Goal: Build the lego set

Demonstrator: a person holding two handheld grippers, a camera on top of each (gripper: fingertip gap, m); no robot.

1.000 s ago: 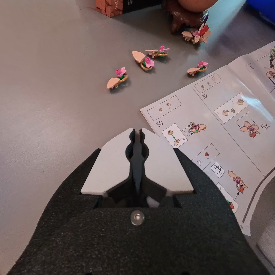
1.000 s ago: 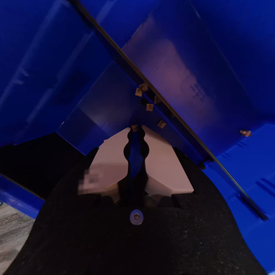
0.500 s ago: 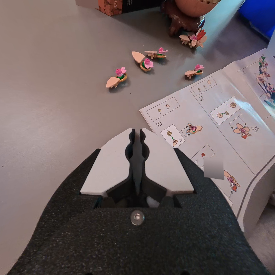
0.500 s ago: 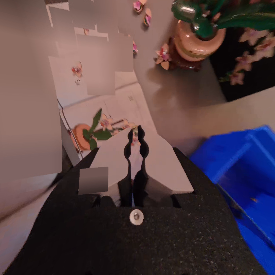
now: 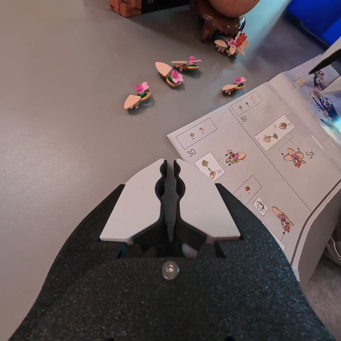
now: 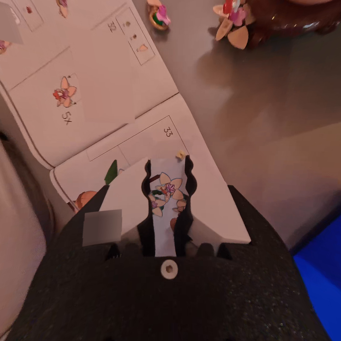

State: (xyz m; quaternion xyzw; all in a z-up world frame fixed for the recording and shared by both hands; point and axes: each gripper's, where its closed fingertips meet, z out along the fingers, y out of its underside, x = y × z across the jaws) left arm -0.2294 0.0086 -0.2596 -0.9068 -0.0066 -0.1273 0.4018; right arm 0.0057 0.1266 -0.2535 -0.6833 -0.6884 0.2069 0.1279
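My left gripper (image 5: 170, 162) hovers low over the grey table (image 5: 64, 129), its tips almost together with nothing between them, at the near left corner of an open instruction booklet (image 5: 267, 166). Several small pink-and-tan brick flowers (image 5: 170, 73) lie beyond it. My right gripper (image 6: 168, 159) is open above the booklet's right page (image 6: 110, 83). A tiny pale tan brick piece (image 6: 180, 154) lies on the page just beyond my right fingertip (image 6: 188, 160), not pressed by either pad. The right gripper's edge shows at the top right of the left wrist view (image 5: 326, 64).
A brown pot base (image 5: 221, 16) with a finished flower (image 5: 231, 44) beside it stands at the back, next to a box (image 5: 129, 7). A blue bin (image 6: 321, 276) sits to the right of the booklet. The flower by the pot (image 6: 232, 24) also shows in the right wrist view.
My right gripper came out of the blue bin, moved over the booklet and opened; the small tan piece left its grasp and lies on the page. The left gripper barely moved.
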